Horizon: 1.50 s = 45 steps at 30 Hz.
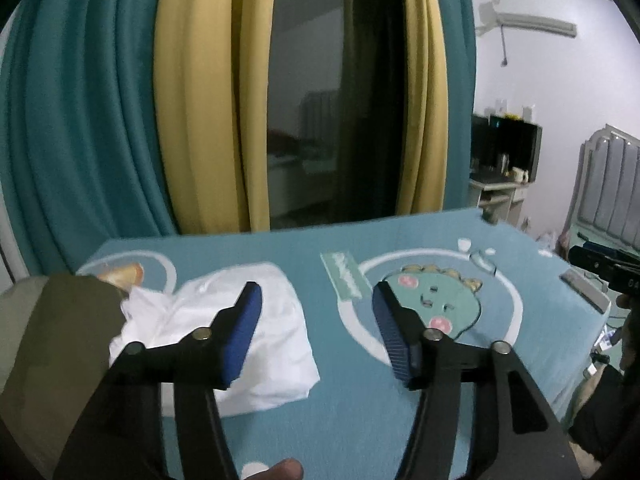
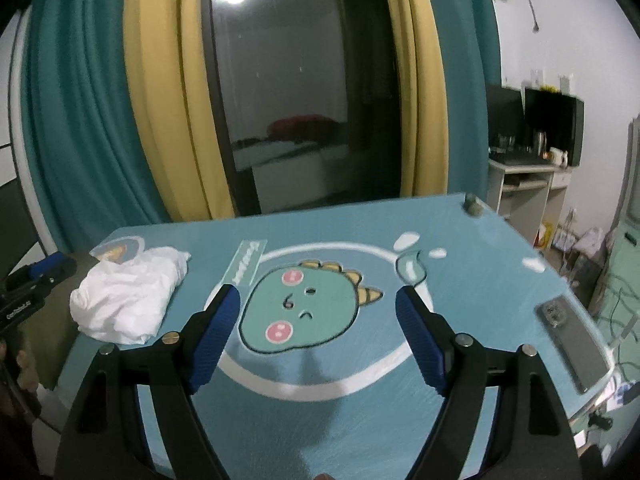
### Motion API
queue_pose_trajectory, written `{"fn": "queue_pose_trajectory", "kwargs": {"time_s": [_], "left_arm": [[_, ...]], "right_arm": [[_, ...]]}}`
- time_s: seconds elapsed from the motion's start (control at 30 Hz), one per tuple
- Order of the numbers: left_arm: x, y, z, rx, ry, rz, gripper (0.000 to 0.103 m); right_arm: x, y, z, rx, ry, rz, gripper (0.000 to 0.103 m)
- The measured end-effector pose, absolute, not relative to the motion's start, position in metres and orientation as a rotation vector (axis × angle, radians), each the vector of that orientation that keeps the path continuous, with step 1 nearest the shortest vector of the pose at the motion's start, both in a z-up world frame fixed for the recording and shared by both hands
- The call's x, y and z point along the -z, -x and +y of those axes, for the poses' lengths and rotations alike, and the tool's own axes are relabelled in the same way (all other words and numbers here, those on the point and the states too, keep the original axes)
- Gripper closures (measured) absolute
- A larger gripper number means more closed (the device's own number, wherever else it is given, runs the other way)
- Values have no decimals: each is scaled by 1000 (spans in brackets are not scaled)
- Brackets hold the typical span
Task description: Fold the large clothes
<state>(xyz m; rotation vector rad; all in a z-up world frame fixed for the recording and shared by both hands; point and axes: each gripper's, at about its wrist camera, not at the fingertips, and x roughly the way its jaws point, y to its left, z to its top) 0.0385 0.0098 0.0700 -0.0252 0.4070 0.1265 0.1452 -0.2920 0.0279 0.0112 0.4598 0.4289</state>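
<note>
Teal and yellow curtains (image 2: pixel 132 120) frame a dark glass door behind a table covered by a blue mat (image 2: pixel 480 288) printed with a cartoon dinosaur (image 2: pixel 300 308). On the mat's left end lies the white garment (image 2: pixel 128 300), gathered into a compact, somewhat rumpled bundle; its placement off to the side suggests it has been folded and set aside, leaving the centre free for work. An olive-green cloth (image 1: pixel 60 340) lies at the table's left edge, touching the bundle. A smartphone (image 2: pixel 572 340) rests near the right edge. The left gripper (image 1: pixel 316 320) hangs above the bundle's right side, jaws spread wide and gripping nothing. The right gripper (image 2: pixel 318 328) hangs over the dinosaur print, jaws likewise spread and empty.
</note>
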Motion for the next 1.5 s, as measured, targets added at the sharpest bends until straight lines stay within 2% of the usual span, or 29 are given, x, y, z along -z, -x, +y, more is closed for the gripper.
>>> {"fn": "queue_pose_trajectory", "kwargs": {"time_s": [0.07, 0.3, 0.4, 0.47, 1.5], "left_arm": [[-76, -33, 10, -124, 17, 376, 38], [-90, -20, 14, -158, 6, 288, 22], [-93, -16, 18, -160, 11, 267, 21], [-93, -14, 22, -156, 15, 261, 21], [-63, -45, 57, -186, 73, 343, 21]], "right_arm": [[-36, -140, -291, -431, 0, 430, 14], [-56, -122, -284, -438, 36, 347, 12], [-59, -116, -280, -433, 40, 314, 5], [-60, -115, -279, -435, 41, 301, 5], [-34, -159, -233, -468, 93, 426, 5]]}}
